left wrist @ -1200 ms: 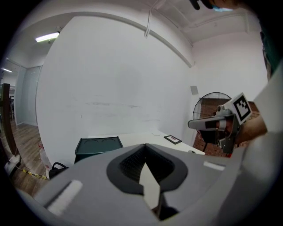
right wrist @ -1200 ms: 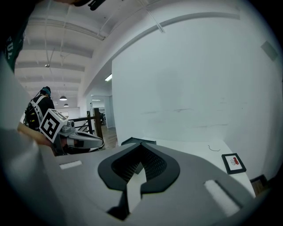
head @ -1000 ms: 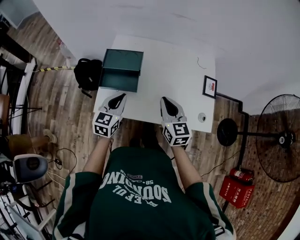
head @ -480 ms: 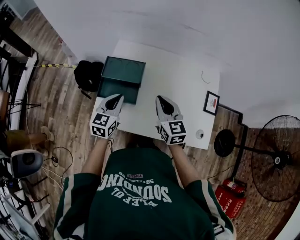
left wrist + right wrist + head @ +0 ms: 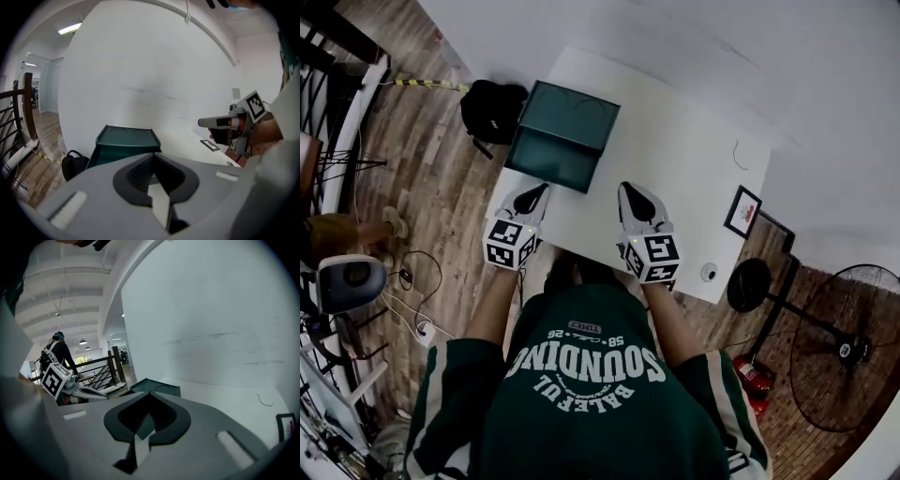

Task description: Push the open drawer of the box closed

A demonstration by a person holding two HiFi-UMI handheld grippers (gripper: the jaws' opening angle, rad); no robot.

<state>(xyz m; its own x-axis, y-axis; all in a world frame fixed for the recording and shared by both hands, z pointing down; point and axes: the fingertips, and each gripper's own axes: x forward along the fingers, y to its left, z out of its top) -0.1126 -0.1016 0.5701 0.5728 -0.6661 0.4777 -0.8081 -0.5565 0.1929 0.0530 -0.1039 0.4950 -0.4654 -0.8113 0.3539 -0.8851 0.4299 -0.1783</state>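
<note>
Shows a smooth, dark green, square-cornered box (image 5: pixel 572 117) at the far left corner of the flat white bench (image 5: pixel 675 178), its shallow drawer (image 5: pixel 553 159) pulled out toward the near edge. Holds left claw (image 5: pixel 538 190) and right claw (image 5: pixel 628 190) closed and empty above the bench, near the drawer front.

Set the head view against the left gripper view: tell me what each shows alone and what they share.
Head view only: the standing fan, the red fire extinguisher and the person's green shirt.
Left gripper view only: the ceiling light strip high on the left.
Both: the green box, the black backpack beside it, the picture frame, the right gripper and the white table.
</note>
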